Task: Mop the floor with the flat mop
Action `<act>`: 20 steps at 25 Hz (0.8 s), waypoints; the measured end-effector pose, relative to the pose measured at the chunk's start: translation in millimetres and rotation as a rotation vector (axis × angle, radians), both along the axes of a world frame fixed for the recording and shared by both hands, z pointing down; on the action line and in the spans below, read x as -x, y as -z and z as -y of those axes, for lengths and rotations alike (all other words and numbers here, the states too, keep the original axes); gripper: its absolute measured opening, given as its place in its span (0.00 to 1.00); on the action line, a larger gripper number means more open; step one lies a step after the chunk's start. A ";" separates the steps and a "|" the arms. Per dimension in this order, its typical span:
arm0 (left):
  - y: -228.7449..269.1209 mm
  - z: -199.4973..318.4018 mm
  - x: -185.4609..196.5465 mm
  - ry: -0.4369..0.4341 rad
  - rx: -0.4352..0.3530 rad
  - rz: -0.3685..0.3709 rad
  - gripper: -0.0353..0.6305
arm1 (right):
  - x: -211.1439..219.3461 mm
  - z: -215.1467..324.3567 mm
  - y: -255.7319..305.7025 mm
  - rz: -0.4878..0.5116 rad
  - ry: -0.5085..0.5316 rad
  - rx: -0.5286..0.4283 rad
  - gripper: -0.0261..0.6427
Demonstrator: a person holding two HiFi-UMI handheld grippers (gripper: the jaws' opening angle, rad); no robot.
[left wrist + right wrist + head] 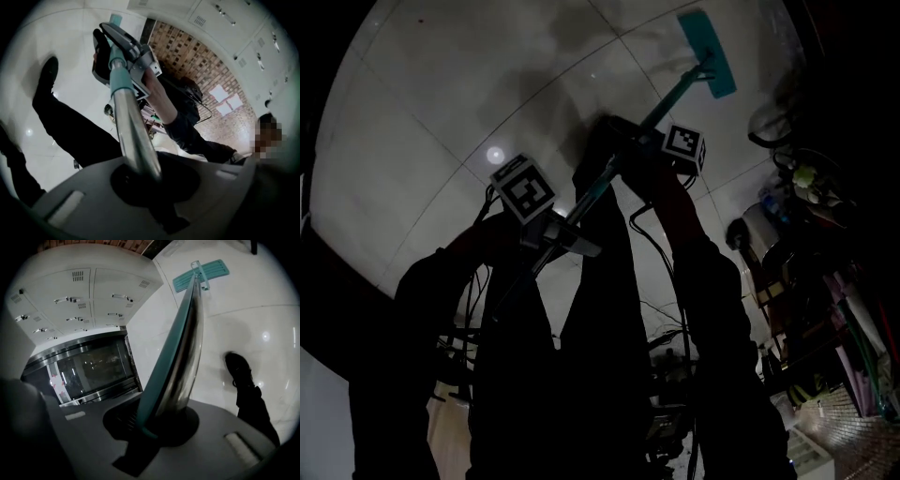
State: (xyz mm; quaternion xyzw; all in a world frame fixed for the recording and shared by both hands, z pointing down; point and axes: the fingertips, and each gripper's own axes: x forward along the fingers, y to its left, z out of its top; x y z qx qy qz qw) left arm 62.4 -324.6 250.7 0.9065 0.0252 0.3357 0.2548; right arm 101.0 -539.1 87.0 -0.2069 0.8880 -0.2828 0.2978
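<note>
On the pale tiled floor (441, 94), towards its far side and not far from the edge where white lockers (93, 291) stand, the flat mop's teal head (708, 53) is laid flat against the tiles, with the handle (609, 178) slanted back from it to the person. The handle is held in two places: the right gripper (647, 150) is clamped round it nearer the head, where the shaft is sleeved in teal, and the left gripper (546, 225) is closed round the bare, shiny metal tube nearer the person's body. In each gripper view the shaft is seen seated in the round notch between the jaws, with no gap shown beside it. The work is judged to be under way, with the pad on the floor and both grips set for a push or a pull. How much has been covered cannot be read: darker patches are seen on the tiles near the head, but whether they are damp or shadow cannot be told, and no clear wet streak is shown. A wide stretch of floor is judged to be left. The head appears as a long narrow ribbed plate, joined to the handle at its middle by a pale bracket.
</note>
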 end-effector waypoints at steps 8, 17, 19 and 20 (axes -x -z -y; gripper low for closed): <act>62.3 20.4 -111.2 -0.018 -0.023 0.013 0.09 | -118.6 13.1 67.5 0.003 -0.043 -0.015 0.14; 40.9 10.2 -99.2 -0.010 -0.027 -0.006 0.08 | -100.6 0.4 52.5 -0.030 -0.036 -0.044 0.14; 26.9 3.6 -75.9 -0.001 -0.045 0.011 0.08 | -80.9 -7.5 39.9 -0.038 -0.044 -0.056 0.14; 18.8 -0.1 -62.5 -0.001 -0.048 0.013 0.08 | -68.2 -11.1 32.3 -0.045 -0.049 -0.057 0.14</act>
